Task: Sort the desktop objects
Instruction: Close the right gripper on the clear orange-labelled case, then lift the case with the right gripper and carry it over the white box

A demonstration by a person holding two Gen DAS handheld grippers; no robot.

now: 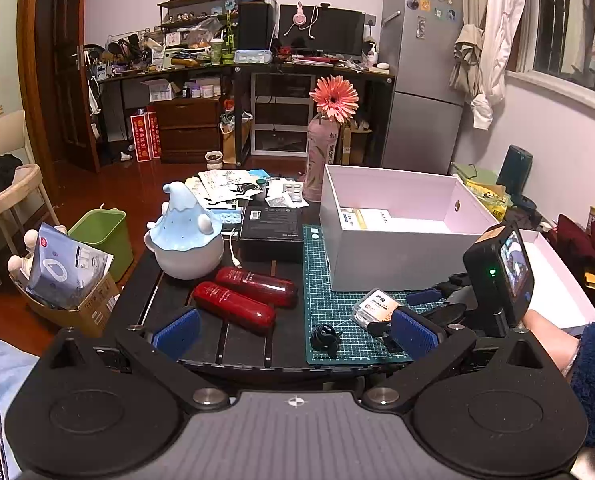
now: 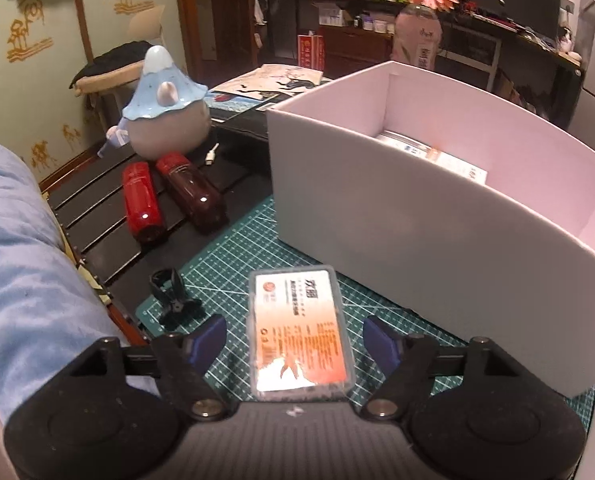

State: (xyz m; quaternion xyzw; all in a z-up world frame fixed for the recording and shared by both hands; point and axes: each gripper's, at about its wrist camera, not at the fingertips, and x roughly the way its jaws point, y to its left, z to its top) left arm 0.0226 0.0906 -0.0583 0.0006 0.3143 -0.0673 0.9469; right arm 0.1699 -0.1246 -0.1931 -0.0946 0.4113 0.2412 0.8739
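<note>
1. Left wrist view: the left gripper (image 1: 295, 330) hovers released, its blue pads spread wide with nothing between them. Ahead of its left finger lie two red bottles (image 1: 244, 298) side by side on the black slatted table (image 1: 169, 292). Toward its right finger a black hair clip (image 1: 324, 337) sits on the green cutting mat (image 1: 325, 280), and beyond that the right gripper (image 1: 411, 314) straddles a clear plastic case (image 1: 373, 306). The white box (image 1: 381, 240) stands farther ahead.

2. Right wrist view: the right gripper (image 2: 295, 338) is released; the clear plastic case (image 2: 299, 334) lies flat on the cutting mat (image 2: 257, 240) between its blue pads (image 2: 209, 336), with a gap on each side. The white box (image 2: 417, 216) rises ahead on the right, the hair clip (image 2: 173, 300) ahead on the left.
</note>
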